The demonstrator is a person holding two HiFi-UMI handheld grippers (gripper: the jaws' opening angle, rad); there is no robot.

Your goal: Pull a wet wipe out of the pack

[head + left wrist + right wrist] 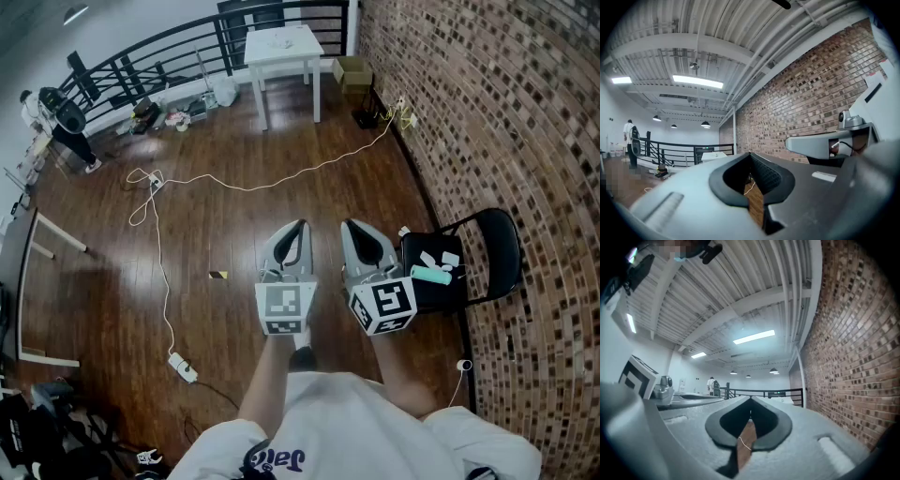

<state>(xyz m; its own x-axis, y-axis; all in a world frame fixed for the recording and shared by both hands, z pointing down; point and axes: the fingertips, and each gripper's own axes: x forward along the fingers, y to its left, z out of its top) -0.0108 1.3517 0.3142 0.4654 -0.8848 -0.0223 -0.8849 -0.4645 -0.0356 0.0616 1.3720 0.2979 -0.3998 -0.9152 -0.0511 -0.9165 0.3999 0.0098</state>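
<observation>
The right gripper [349, 225], shut empty like the left gripper [299, 226], is hovering just left of the chair's [497, 240] teal pack [430, 275].

Floor [281, 141]: wood boards, dark brown, glossy, showing pale reflections.
Wall [525, 112]: brick, rough and matt, with mixed red, brown and pale faces.
Left hand-held gripper [300, 225]: grey plastic shell, matt, smooth.
Right hand-held gripper [349, 225]: same grey plastic, matt, finely speckled in its own view.
Pads [768, 176]: black, rubber-like, matt; inner face ribbed.
Marker cube [284, 307]: white faces, black print, matt.
Chair [497, 244]: black; thin metal-tube frame, back panel with slight sheen.
Desk [300, 47]: white painted, smooth, matt.
Railing [169, 47]: black metal bars, low sheen.
Ceiling [717, 23]: white ribbed sheet metal, painted, satin.
Cable [239, 188]: white, smooth plastic sheath.
Shirt [356, 422]: white cloth, matt, creased.
</observation>
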